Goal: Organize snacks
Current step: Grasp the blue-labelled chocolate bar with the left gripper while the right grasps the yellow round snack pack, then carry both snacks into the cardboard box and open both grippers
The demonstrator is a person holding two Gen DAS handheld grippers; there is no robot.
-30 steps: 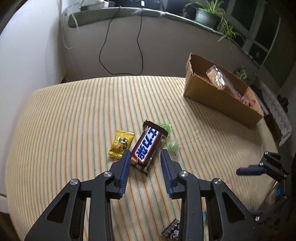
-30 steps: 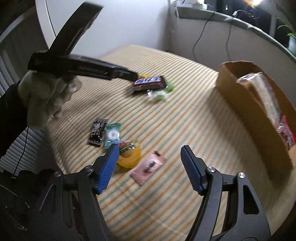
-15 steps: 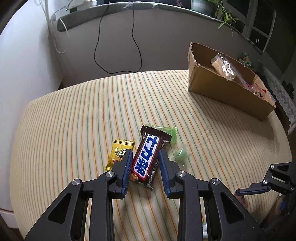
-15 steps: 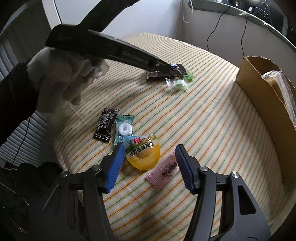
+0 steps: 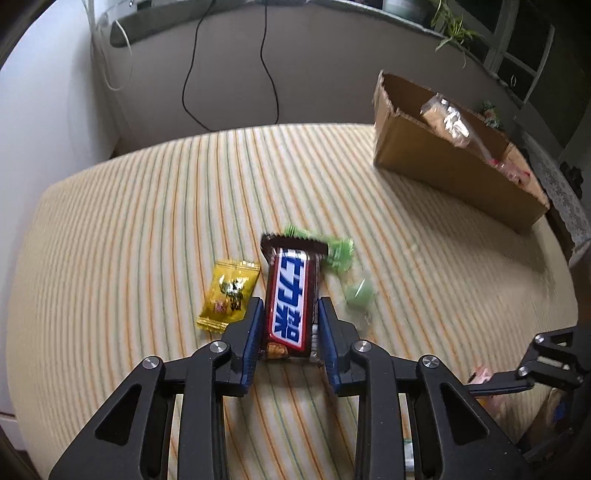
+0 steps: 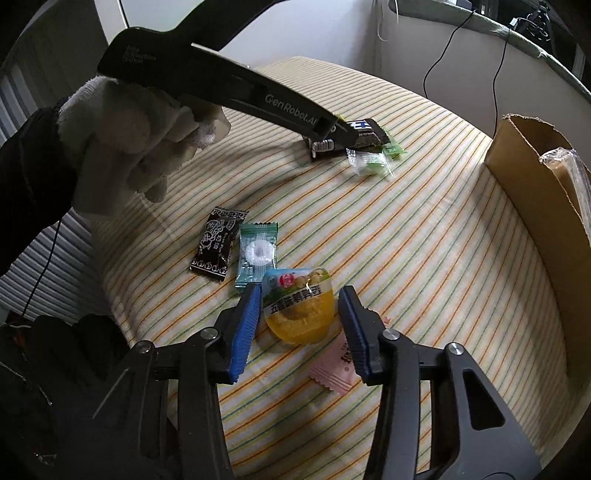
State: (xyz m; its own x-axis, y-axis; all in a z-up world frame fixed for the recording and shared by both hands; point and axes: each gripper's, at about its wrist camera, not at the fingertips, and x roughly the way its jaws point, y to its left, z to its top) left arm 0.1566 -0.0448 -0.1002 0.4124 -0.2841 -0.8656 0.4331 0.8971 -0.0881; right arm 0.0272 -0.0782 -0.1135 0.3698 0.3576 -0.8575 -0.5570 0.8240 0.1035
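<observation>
Left gripper jaws pinching chocolate bar on striped cloth, right gripper jaws spread around jelly cup, cardboard box well apart

Backdrop as I see it past the tool

Ahead of my left tool a black cable hangs down the grey wall; up on the ledge, ahead and to the right, I see a plant by the window.

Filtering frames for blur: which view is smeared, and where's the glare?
Left wrist: the green candy wrappers and striped tablecloth are motion-smeared, the brown chocolate bar in the left claw sharp. Right wrist: crisp, glare on the yellow jelly cup lid.
</observation>
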